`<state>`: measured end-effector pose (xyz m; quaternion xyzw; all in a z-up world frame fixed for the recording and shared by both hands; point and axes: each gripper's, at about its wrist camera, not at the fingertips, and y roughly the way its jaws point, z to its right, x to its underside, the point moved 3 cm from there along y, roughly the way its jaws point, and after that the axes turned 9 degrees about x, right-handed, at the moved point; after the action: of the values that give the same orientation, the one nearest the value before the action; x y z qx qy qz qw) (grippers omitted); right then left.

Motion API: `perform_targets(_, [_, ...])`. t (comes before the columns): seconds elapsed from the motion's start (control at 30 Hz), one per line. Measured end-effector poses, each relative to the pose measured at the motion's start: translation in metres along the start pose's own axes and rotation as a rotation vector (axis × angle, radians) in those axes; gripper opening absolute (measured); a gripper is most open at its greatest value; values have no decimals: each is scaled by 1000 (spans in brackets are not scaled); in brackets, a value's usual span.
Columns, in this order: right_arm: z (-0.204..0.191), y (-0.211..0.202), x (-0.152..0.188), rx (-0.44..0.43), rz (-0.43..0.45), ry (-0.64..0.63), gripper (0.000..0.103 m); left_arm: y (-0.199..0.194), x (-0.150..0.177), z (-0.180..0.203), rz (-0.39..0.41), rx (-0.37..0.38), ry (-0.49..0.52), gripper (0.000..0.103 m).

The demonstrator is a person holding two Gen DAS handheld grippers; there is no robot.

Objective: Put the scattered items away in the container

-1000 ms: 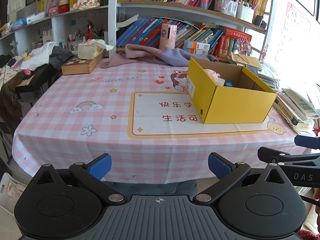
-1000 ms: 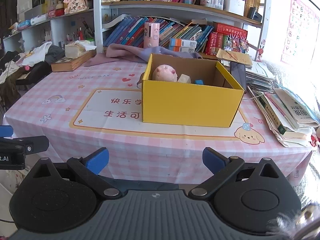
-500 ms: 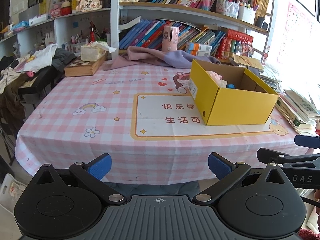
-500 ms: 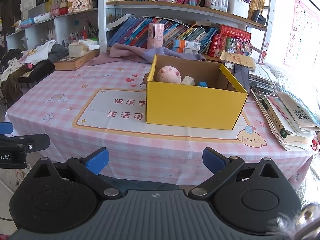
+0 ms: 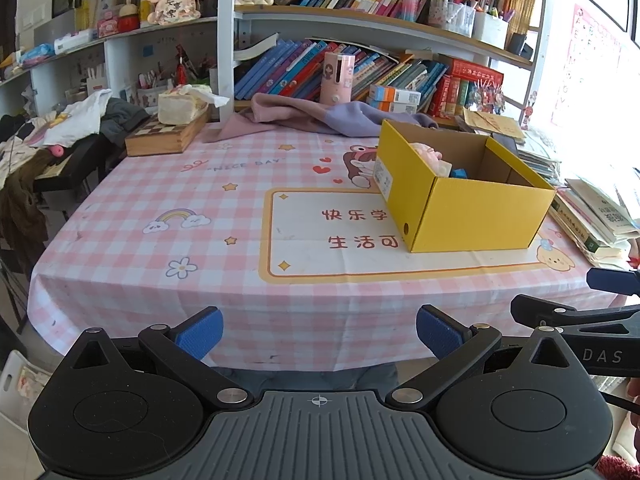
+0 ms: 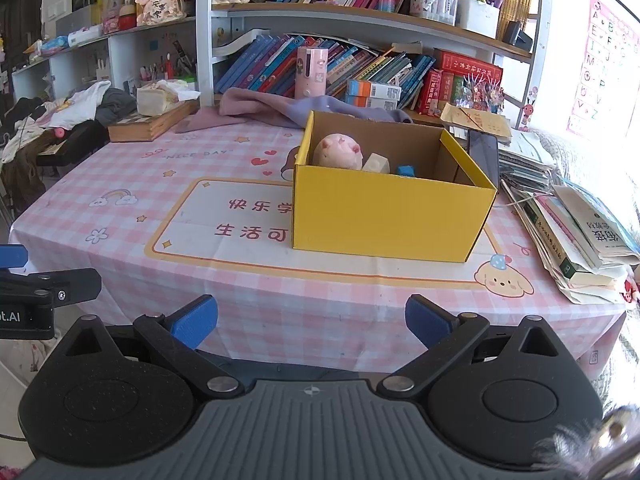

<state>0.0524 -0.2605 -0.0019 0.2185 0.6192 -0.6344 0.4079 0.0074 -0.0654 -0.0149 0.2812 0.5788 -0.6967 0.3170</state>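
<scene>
Ahead of the right gripper (image 6: 311, 322), past the table's near edge, sits the yellow cardboard box (image 6: 388, 216), matte and square-cornered, its top open. Inside it lie a round pink plush pig (image 6: 339, 151), a pale faceted block (image 6: 376, 163) and a small blue block (image 6: 405, 170). Right of the box slumps a pile of books (image 6: 580, 232). The left gripper (image 5: 319, 333) faces bare glossy checked tablecloth (image 5: 160, 200), the box ahead to its right. Both grippers hang short of the table edge with blue ribbed pads spread wide, holding nothing.

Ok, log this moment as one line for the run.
left gripper: open, empty | right gripper: open, empty | yellow box: holds pink toy, blocks | both off table edge
</scene>
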Motion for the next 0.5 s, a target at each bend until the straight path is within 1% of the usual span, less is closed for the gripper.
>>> perform_targets(0.5, [1,1,-1,0,-1,0,101,4,0,3,-8,18,7,103])
